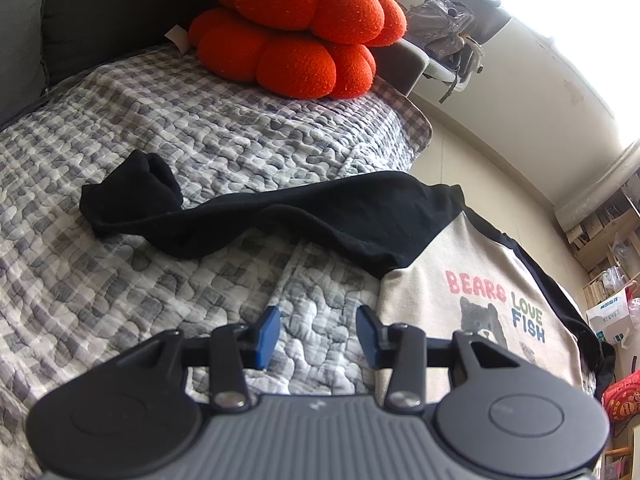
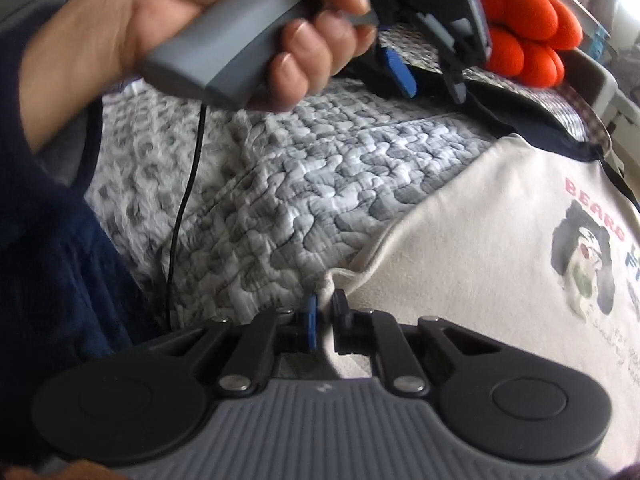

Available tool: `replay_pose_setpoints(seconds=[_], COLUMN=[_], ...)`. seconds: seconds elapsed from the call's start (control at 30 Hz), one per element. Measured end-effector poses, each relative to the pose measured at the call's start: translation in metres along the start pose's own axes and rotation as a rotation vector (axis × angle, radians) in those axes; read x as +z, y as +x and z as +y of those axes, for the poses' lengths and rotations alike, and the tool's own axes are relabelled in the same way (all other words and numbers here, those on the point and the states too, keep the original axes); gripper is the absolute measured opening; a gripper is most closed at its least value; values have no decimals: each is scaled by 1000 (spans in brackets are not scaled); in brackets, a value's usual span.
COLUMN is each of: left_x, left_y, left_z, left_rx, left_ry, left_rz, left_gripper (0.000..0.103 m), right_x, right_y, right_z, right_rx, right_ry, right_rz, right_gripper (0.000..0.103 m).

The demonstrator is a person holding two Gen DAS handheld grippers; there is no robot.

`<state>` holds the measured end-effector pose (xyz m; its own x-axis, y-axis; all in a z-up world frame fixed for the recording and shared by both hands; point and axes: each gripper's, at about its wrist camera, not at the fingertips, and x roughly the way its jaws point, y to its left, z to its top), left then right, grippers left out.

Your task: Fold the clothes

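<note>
The right hand-held gripper [image 2: 323, 304] had clamped the cream bear-print raglan shirt [image 2: 472, 240] by its hem corner (a thin bite, likely to slip); the left hand-held gripper [image 1: 318, 330] stood apart, empty.

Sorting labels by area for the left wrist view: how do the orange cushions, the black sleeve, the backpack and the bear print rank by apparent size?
1. Black sleeve and orange cushions: too alike to rank.
2. Backpack.
3. Bear print: smallest, partly hidden.
The backpack sits farther off, so it looks smaller than it is.
</note>
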<state>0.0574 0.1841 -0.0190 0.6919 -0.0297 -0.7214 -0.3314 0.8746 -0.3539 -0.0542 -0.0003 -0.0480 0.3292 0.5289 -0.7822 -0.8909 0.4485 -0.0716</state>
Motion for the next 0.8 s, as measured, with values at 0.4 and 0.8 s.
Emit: replay_pose_setpoints(seconds=[0.4, 0.8], left_x=[0, -4], left_y=[1, 2], left_z=[1, -6], left_rx=[14, 29], left_ry=[-1, 20], left_rz=[-4, -2], left_gripper=[43, 43], right_x=[-2, -33], right_y=[-44, -55], right_z=[-35, -108], right_rx=[145, -75], right_ry=[103, 312], right_rz=[-134, -67], right_gripper=[22, 25])
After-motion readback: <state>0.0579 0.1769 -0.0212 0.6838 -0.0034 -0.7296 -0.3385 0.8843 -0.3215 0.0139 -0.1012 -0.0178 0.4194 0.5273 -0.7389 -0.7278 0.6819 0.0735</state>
